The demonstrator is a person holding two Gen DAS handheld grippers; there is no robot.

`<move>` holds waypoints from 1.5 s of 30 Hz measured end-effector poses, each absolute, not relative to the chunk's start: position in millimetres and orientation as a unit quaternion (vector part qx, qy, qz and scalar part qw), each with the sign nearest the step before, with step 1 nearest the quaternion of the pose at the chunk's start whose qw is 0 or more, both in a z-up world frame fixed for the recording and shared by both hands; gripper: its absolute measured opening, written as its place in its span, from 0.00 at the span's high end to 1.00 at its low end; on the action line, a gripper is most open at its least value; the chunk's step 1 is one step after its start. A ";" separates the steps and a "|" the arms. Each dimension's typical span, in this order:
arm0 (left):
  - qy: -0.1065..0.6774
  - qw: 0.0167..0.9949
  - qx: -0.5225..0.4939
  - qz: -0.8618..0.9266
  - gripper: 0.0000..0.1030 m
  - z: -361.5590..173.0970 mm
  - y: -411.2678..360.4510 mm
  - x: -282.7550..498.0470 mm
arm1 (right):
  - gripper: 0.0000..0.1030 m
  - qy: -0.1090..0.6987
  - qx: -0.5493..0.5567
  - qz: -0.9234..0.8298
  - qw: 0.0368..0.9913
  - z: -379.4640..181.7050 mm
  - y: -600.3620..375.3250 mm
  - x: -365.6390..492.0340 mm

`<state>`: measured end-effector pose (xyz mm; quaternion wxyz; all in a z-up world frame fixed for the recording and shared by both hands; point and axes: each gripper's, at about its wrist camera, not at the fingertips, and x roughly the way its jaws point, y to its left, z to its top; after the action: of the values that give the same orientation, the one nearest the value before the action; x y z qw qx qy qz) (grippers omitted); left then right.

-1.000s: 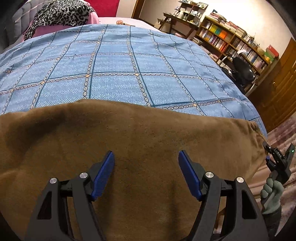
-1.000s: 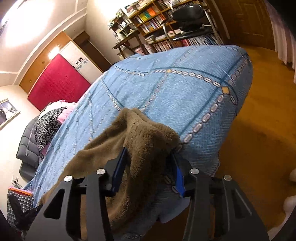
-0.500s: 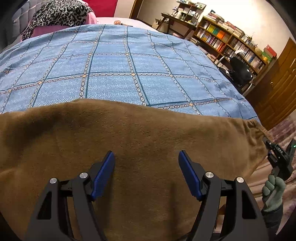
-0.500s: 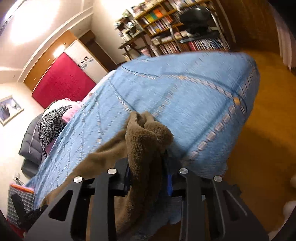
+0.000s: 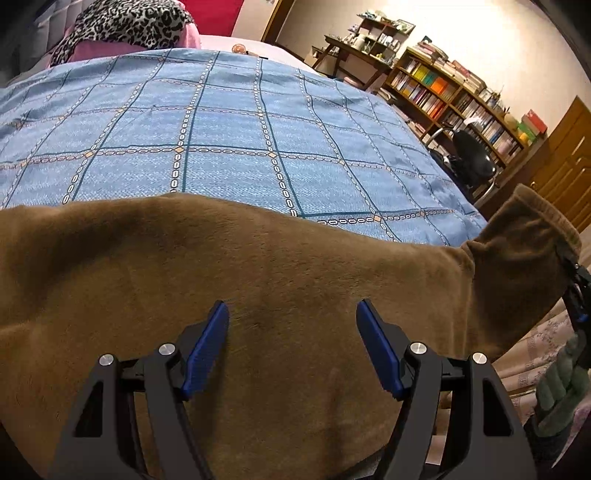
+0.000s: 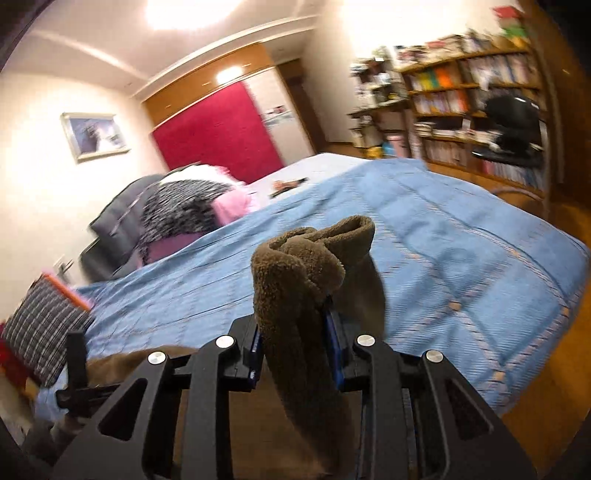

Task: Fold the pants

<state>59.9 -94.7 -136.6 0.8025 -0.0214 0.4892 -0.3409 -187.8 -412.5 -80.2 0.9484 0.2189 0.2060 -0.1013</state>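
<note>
Brown fleece pants (image 5: 258,258) lie spread along the near edge of a bed. My left gripper (image 5: 291,314) hovers over their middle, open, with its blue pads (image 5: 207,350) wide apart and nothing pinched. At the right edge of the left wrist view, the pants' end (image 5: 524,229) is raised off the bed by my right gripper (image 5: 576,291), held by a gloved hand (image 5: 561,380). In the right wrist view the right gripper (image 6: 295,325) is shut on that bunched end (image 6: 306,266), which sticks up between the pads and hangs down behind them.
A blue checked bedspread (image 5: 258,129) covers the bed. A leopard-print cloth on pink bedding (image 5: 122,26) lies at the far end. A plaid cushion (image 6: 40,325) is at the left. Bookshelves (image 5: 461,96), an office chair (image 5: 472,158) and wooden floor (image 6: 535,424) are to the right.
The right gripper's jaws closed on the pants' end, then it rose and rolled, lifting that end off the bed corner. The left gripper stayed open over the pants.
</note>
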 end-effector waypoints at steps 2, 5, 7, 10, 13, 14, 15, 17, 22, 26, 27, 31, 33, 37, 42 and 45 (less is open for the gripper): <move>0.489 0.802 -0.030 -0.342 0.31 -136.6 -88.6 61.1 | 0.72 0.217 0.207 -0.076 0.951 -80.8 -390.5 -171.5; 0.488 0.802 -0.041 -0.343 0.31 -137.2 -80.2 62.9 | 0.72 0.242 0.206 -0.039 0.948 -86.2 -362.4 -146.0; 0.487 0.801 -0.052 -0.344 0.31 -137.0 -73.4 65.1 | 0.73 0.258 0.192 -0.020 0.947 -93.2 -341.9 -131.6; 0.485 0.800 -0.070 -0.346 0.31 -136.7 -62.6 67.5 | 0.73 0.281 0.160 0.001 0.946 -102.1 -310.7 -112.5; 0.477 0.802 -0.081 -0.351 0.31 -133.9 -52.2 69.3 | 0.73 0.306 0.125 0.030 0.943 -113.5 -278.2 -95.7; 0.475 0.802 -0.083 -0.352 0.31 -133.5 -49.8 69.4 | 0.73 0.315 0.120 0.041 0.940 -117.8 -268.7 -90.8; 0.475 0.802 -0.085 -0.353 0.31 -133.1 -47.4 69.6 | 0.73 0.324 0.119 0.051 0.937 -121.3 -262.0 -86.4; 0.473 0.802 -0.091 -0.354 0.31 -132.7 -41.2 70.8 | 0.73 0.336 0.112 0.067 0.933 -128.5 -246.9 -80.4; 0.474 0.798 -0.117 -0.354 0.23 -135.8 -27.6 76.9 | 0.73 0.363 0.083 0.106 0.922 -148.5 -218.9 -72.4; 0.481 0.792 -0.128 -0.354 0.23 -138.6 -22.6 81.1 | 0.73 0.391 0.079 0.135 0.907 -164.8 -206.3 -66.5; 0.482 0.790 -0.129 -0.355 0.23 -138.6 -21.6 81.5 | 0.72 0.394 0.079 0.140 0.905 -167.1 -206.1 -67.1; 0.487 0.783 -0.127 -0.365 0.22 -137.7 -22.6 82.5 | 0.59 0.423 0.082 0.171 0.886 -177.3 -198.9 -62.7; 0.493 0.775 -0.129 -0.373 0.21 -137.6 -26.2 84.5 | 0.52 0.437 0.092 0.205 0.871 -183.1 -195.4 -62.4; 0.507 0.762 -0.124 -0.384 0.21 -138.9 -36.4 85.3 | 0.46 0.441 0.083 0.224 0.865 -185.2 -191.2 -64.6; 0.526 0.741 -0.110 -0.402 0.21 -143.6 -52.3 83.7 | 0.46 0.436 0.098 0.244 0.861 -182.3 -197.9 -71.5; 0.546 0.721 -0.121 -0.410 0.21 -150.3 -61.5 86.2 | 0.46 0.431 0.110 0.249 0.860 -179.7 -206.1 -79.5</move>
<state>86.2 -61.5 -150.3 0.7207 -0.1205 0.5457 -0.4102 -79.5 -206.1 -179.7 0.8604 0.1101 0.4309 0.2488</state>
